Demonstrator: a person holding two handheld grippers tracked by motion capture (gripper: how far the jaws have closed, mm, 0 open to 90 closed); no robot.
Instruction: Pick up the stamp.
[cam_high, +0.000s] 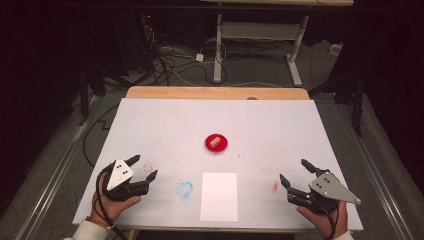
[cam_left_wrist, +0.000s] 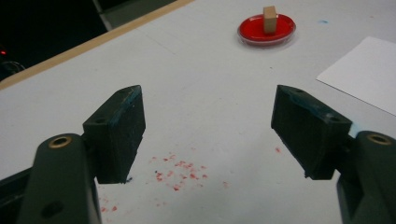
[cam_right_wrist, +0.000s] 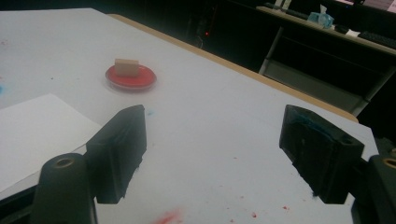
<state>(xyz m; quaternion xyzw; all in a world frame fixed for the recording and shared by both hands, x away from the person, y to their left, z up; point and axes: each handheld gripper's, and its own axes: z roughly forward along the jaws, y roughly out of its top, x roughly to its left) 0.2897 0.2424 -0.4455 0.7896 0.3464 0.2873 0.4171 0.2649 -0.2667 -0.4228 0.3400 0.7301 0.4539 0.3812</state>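
Note:
A small tan wooden block (cam_high: 215, 142) stands in a round red dish (cam_high: 223, 146) near the middle of the white table. The block (cam_left_wrist: 269, 19) and the red dish (cam_left_wrist: 254, 28) also show far ahead in the left gripper view, and the block (cam_right_wrist: 126, 67) in the dish (cam_right_wrist: 144, 79) in the right gripper view. A white sheet of paper (cam_high: 219, 196) lies near the front edge. My left gripper (cam_high: 142, 167) rests at the front left, open, nothing between its jaws. At the front right my right gripper (cam_high: 295, 172) is open and empty too.
Red specks (cam_left_wrist: 180, 168) mark the table between the left jaws; a blue smudge (cam_high: 185, 189) lies left of the paper and a red smudge (cam_high: 275, 186) right of it. Beyond the table's wooden far edge (cam_high: 217, 92) are cables and a desk frame on the floor.

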